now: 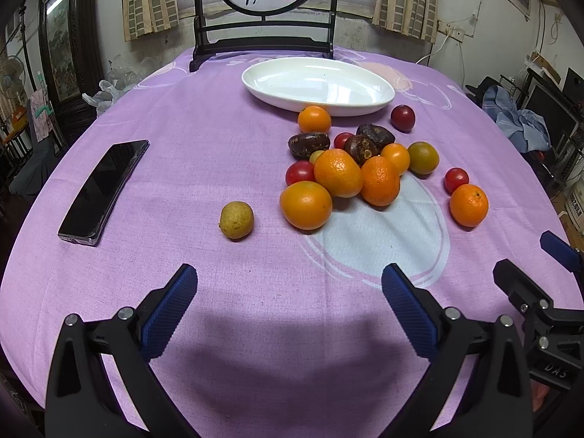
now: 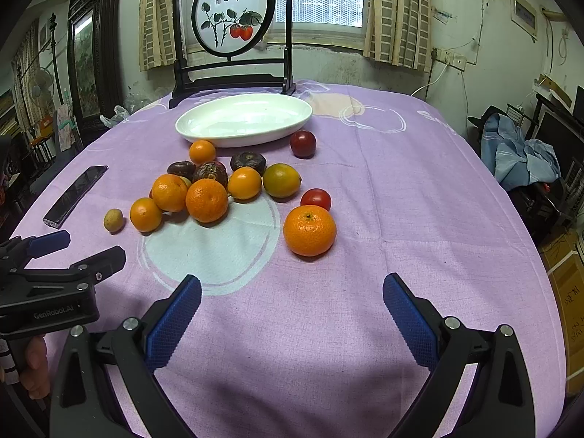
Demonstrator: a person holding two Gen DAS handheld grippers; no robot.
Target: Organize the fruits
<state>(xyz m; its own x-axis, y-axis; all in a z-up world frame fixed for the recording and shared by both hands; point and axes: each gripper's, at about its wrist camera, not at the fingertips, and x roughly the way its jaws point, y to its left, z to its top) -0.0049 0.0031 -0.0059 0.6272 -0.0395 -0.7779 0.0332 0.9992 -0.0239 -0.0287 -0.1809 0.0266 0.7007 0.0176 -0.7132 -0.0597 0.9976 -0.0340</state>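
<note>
right gripper (image 2: 292, 314) being held wide, empty | lone mandarin (image 2: 309, 230) lying just ahead, nearer it | left gripper (image 1: 290, 303) likewise spread

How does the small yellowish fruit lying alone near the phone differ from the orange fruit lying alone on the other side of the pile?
The yellowish fruit is dull yellow-brown and speckled; the lone orange fruit is bright orange with a dimpled skin. The yellowish fruit looks clearly smaller. The lone orange fruit shows a dark stem mark on top and has a cherry tomato just behind it; the yellowish fruit has no close neighbour. Both rest on the purple cloth, outside the white dish.
</note>
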